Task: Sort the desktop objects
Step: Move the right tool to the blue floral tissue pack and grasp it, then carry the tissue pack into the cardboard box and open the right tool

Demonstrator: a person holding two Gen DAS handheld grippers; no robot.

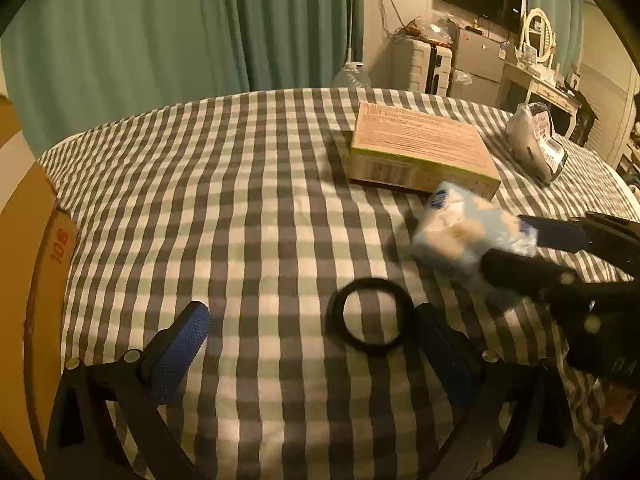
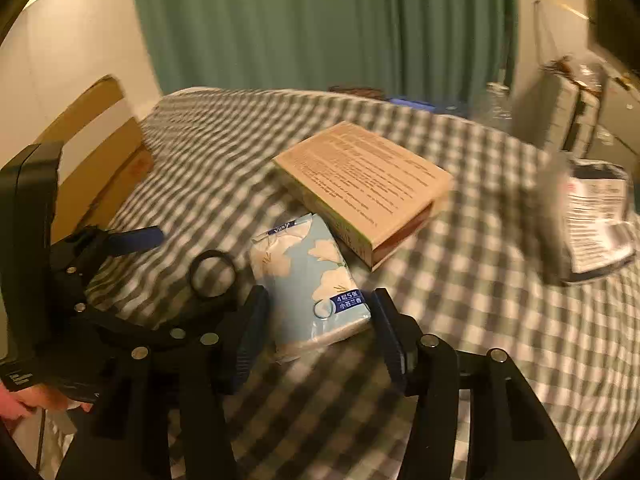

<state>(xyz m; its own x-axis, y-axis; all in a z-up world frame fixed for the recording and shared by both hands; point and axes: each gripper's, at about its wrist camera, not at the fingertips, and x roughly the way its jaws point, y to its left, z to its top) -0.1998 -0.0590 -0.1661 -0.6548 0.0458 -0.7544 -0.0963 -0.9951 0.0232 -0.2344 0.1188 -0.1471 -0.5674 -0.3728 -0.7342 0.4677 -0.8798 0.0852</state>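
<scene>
Checked tablecloth (image 2: 460, 320): lying across the whole surface. Cardboard box (image 2: 364, 184): lying flat, touching the pack's far corner. Tissue pack (image 2: 308, 280): lying flat, long axis running away from the right gripper (image 2: 320, 336), whose jaws are standing just beside its near end, touch unclear. Black ring (image 1: 370, 314): lying between the gaping jaws of the left gripper (image 1: 316, 344).

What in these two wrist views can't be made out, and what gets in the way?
- Right gripper on the tissue pack: right view cannot settle whether the pads press; left view is motion-blurred.
- Brown box print: too small and blurred, both views.
- Grey packet: smeared in the right view, small in the left.
- Cardboard carton: cut off by the left view's edge.
</scene>
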